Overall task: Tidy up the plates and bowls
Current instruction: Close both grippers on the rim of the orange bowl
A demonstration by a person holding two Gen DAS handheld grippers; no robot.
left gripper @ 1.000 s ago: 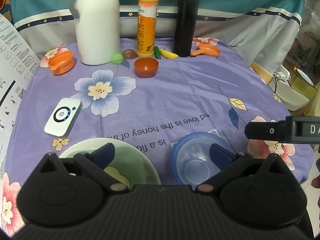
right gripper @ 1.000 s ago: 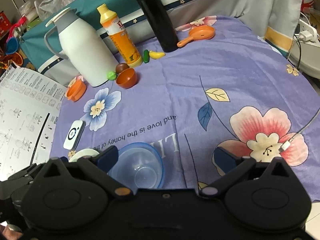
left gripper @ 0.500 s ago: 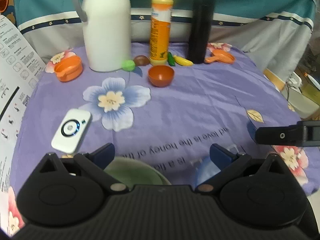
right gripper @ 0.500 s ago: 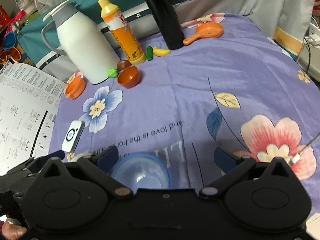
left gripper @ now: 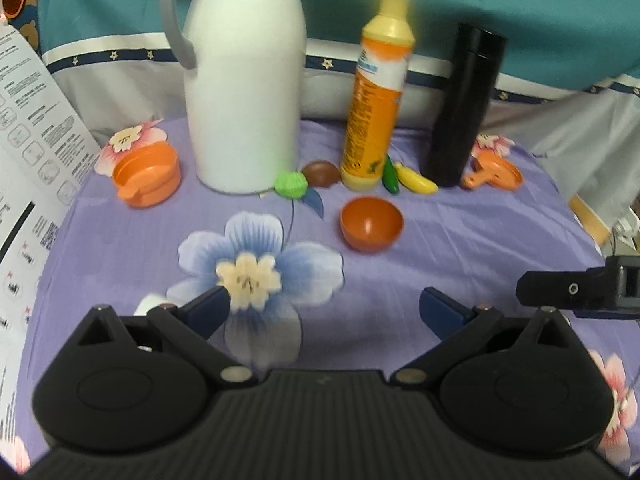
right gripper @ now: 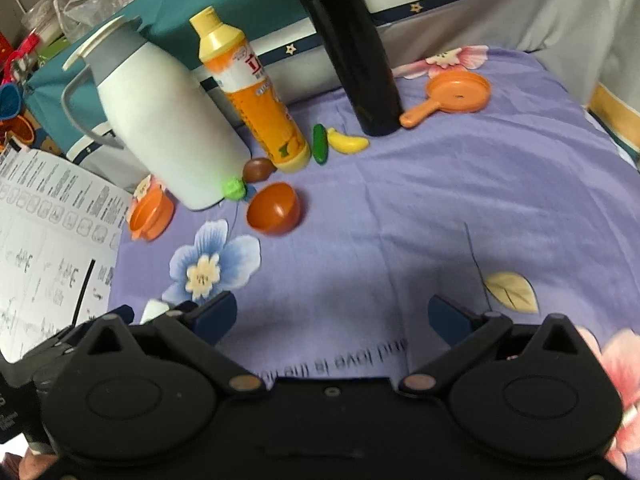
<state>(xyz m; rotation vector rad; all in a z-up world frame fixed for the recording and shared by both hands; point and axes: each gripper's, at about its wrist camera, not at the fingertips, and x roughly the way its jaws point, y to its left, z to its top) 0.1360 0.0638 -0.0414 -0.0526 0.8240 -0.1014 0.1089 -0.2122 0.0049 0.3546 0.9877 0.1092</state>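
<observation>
Both grippers, left (left gripper: 324, 304) and right (right gripper: 332, 312), are advanced empty and spread; earlier-seen bowls are passed, the small orange bowl (left gripper: 371, 223) apparently targeted.

Small orange-brown bowl (left gripper: 371, 223): round, glossy plastic, empty, tipped so opening faces camera, resting on purple floral cloth just in front of brown toy and orange bottle base, apart from both.

Same bowl in right wrist view (right gripper: 273, 208): tilted, mouth turned toward left-front.

Orange cup-like dish with lip (left gripper: 146, 173): upright, empty, at cloth's left edge, beside white jug, not touching.
</observation>
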